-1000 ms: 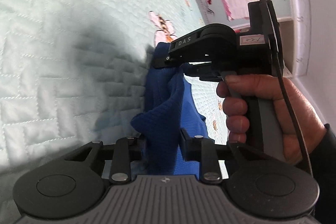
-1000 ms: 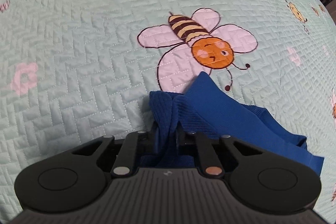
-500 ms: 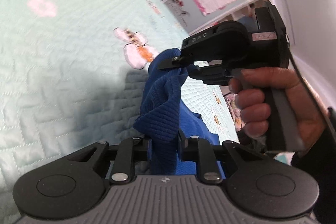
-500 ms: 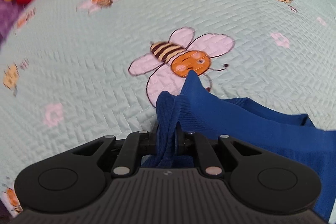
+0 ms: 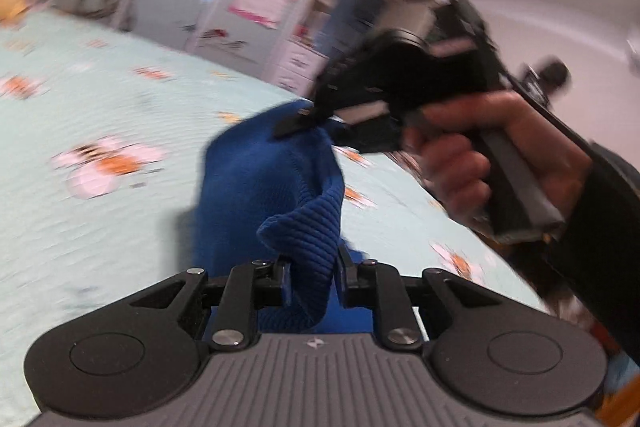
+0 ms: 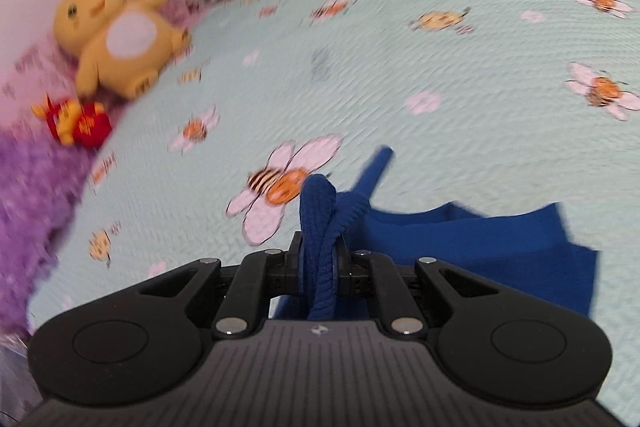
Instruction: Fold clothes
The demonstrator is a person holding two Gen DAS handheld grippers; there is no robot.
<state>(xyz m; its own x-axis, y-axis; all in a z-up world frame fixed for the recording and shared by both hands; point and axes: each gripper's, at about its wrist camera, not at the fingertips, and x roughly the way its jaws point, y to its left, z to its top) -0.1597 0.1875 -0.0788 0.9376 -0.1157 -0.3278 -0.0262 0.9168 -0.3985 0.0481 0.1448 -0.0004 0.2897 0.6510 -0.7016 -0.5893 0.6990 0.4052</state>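
blue knit lifted clear of the bed

a ribbed blue garment (image 5: pixel 280 187) is held above the quilted bed (image 6: pixel 440 67), pinched at two edges by the closed jaws of the left gripper (image 5: pixel 312 277) and right gripper (image 6: pixel 320 267), apparently so it hangs straight for folding.

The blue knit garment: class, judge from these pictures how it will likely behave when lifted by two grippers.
Probably floppy: the blue knit garment sags between the left gripper and the right gripper. Likely grippy rather than slippery, since its ribbed cloth bunches thickly where each is shut on it. It seems light, its loose part trailing over the quilt.
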